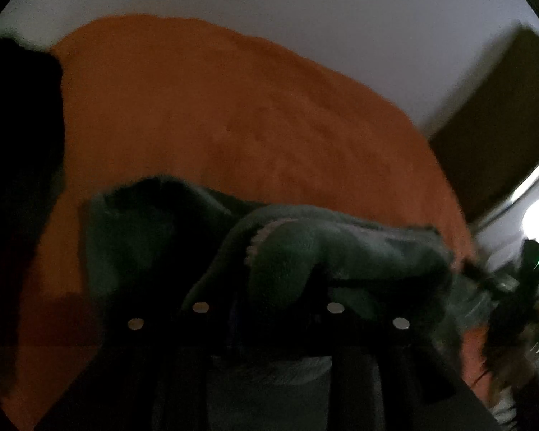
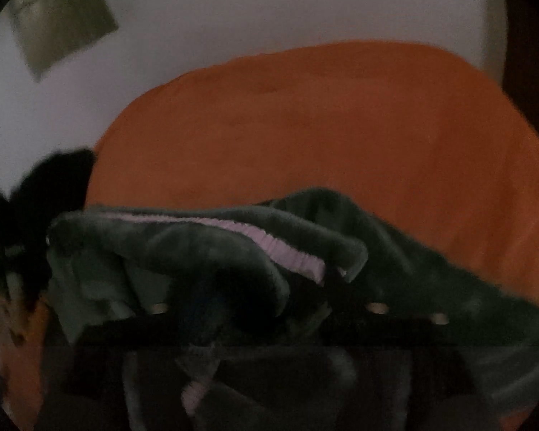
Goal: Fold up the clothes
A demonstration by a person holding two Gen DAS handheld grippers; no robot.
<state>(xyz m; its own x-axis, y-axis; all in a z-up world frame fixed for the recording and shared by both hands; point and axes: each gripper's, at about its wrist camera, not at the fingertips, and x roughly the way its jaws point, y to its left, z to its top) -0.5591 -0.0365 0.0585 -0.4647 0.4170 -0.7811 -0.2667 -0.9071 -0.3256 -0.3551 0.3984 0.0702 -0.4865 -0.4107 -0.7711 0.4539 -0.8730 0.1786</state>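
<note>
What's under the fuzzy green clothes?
The green fleece garment drapes over the right gripper, hiding its fingers. Beyond it spreads an orange blanket. Whether the blanket runs underneath the bunched fleece cannot be seen.

orange blanket (image 1: 233,125) | pale wall (image 1: 305,18) | olive panel on wall (image 2: 61,14)

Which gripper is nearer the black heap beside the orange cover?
Left, probably. The black heap looms close on the left gripper's left; from the right gripper it lies beyond the green garment's far end.
</note>
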